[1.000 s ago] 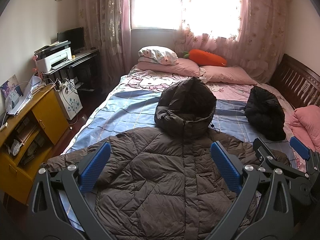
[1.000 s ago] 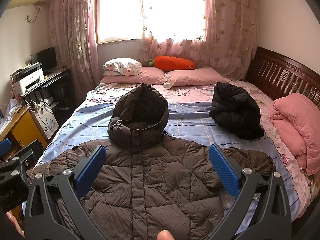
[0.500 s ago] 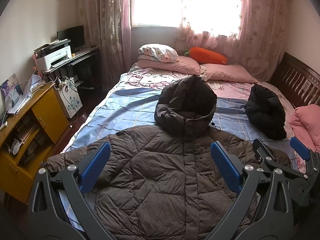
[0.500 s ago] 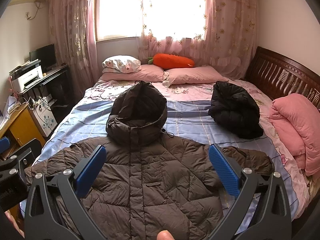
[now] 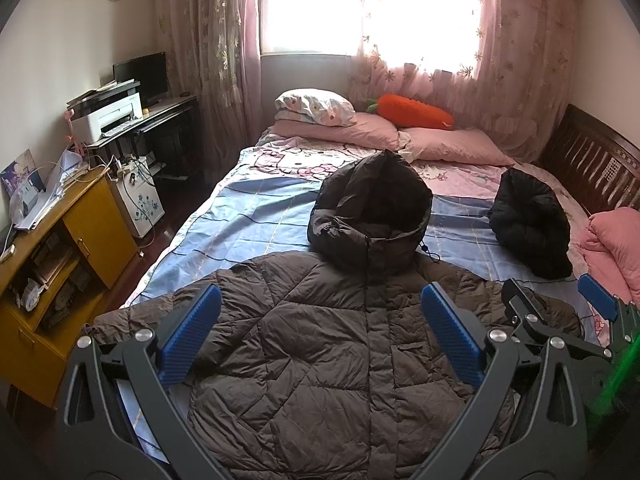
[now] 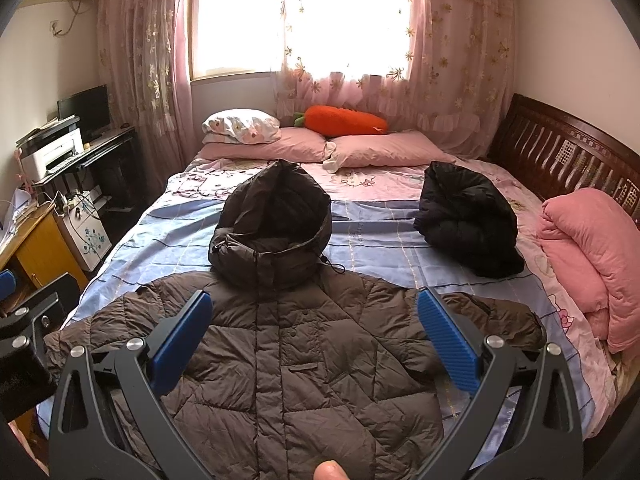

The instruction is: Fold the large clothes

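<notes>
A large brown quilted hooded coat [image 5: 332,352] lies front up and spread flat on the bed, hood [image 5: 372,216] toward the pillows, sleeves out to both sides. It also shows in the right wrist view [image 6: 296,360]. My left gripper [image 5: 320,332] is open and empty, held above the coat's chest. My right gripper [image 6: 316,332] is open and empty above the coat too, and it shows at the right edge of the left wrist view [image 5: 560,312]. Neither gripper touches the coat.
A folded black jacket [image 6: 468,220] lies on the bed's right side. A pink quilt [image 6: 592,256] sits by the wooden headboard [image 6: 568,152]. Pillows and an orange carrot cushion [image 6: 344,120] lie under the window. A yellow cabinet [image 5: 60,248] and a printer desk [image 5: 116,120] stand left of the bed.
Both grippers have risen and pulled back a little, so more of the coat and bed shows. Both stay open. The coat has not moved.
</notes>
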The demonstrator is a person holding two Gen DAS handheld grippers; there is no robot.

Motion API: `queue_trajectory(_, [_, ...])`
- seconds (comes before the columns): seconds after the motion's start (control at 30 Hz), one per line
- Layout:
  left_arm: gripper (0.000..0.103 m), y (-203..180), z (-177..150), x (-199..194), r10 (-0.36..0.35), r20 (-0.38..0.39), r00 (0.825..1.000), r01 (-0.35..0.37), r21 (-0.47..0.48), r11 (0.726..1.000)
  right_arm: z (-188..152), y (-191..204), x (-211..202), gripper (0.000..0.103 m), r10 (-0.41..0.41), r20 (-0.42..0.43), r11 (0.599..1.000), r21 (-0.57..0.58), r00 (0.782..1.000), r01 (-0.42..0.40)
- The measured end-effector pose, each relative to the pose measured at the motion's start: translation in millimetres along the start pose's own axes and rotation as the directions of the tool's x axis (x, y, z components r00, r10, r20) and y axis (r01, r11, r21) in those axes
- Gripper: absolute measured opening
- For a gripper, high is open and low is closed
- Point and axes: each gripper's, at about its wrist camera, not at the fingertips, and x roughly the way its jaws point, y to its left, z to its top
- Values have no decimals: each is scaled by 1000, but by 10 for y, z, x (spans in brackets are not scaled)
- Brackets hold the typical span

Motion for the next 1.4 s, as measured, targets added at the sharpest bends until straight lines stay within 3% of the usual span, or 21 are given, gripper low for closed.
queue_trajectory(0.33, [101,11,-17,22,-6,-25,1000,5,-16,1000,11,-2,20,102,-4,-5,1000,-8,1000,4])
queue_trajectory(0.5, [101,-7,12,36,-18,-64,998,16,-32,999,20,-139,94,102,-64,5,998,5,998,64])
queue_trajectory(0.67, [101,-135,50,44,-43,-90,995,40,-27,999,-26,-1004,703,102,-157,-126,973,148,980,175])
queue_trajectory(0.77, [101,-269,31,63,-52,-76,996,52,3,999,-294,-1780,1288,102,-167,-314,938,241,935,249])
queue_trajectory(0.9, [101,-485,-66,196,-91,-85,992,95,44,995,-843,-2826,1916,102,-172,-506,866,331,845,375])
queue_trajectory(0.93, [101,-550,-85,244,-111,-102,989,117,52,992,-1043,-3179,2100,102,-93,-563,822,422,821,382])
queue_trajectory(0.97, [101,-616,-105,286,-126,-118,985,134,64,989,-1188,-3394,2208,102,-13,-582,780,502,813,373])
queue_trajectory(1.0, [101,-698,-137,335,-141,-131,981,152,79,985,-1313,-3544,2300,102,52,-589,735,570,807,369])
queue_trajectory(1.07, [101,-836,-195,424,-158,-136,978,173,105,979,-1606,-3901,2457,102,178,-564,604,709,806,363])
queue_trajectory(1.13, [101,-978,-270,530,-164,-141,976,183,137,973,-1743,-4070,2540,102,211,-553,546,751,806,372])
queue_trajectory(1.17, [101,-1036,-298,579,-165,-148,975,187,152,970,-1779,-4144,2589,102,235,-528,521,777,816,353])
queue_trajectory(1.23, [101,-1140,-368,712,-165,-178,970,198,183,963,-1817,-4231,2694,102,286,-491,492,812,823,313])
queue_trajectory(1.33, [101,-1271,-452,918,-153,-220,963,200,207,958,-1870,-4302,2888,102,281,-531,507,790,800,346])
queue_trajectory(1.4, [101,-1320,-503,1062,-140,-248,959,195,217,956,-1964,-4372,3013,102,301,-533,486,799,790,354])
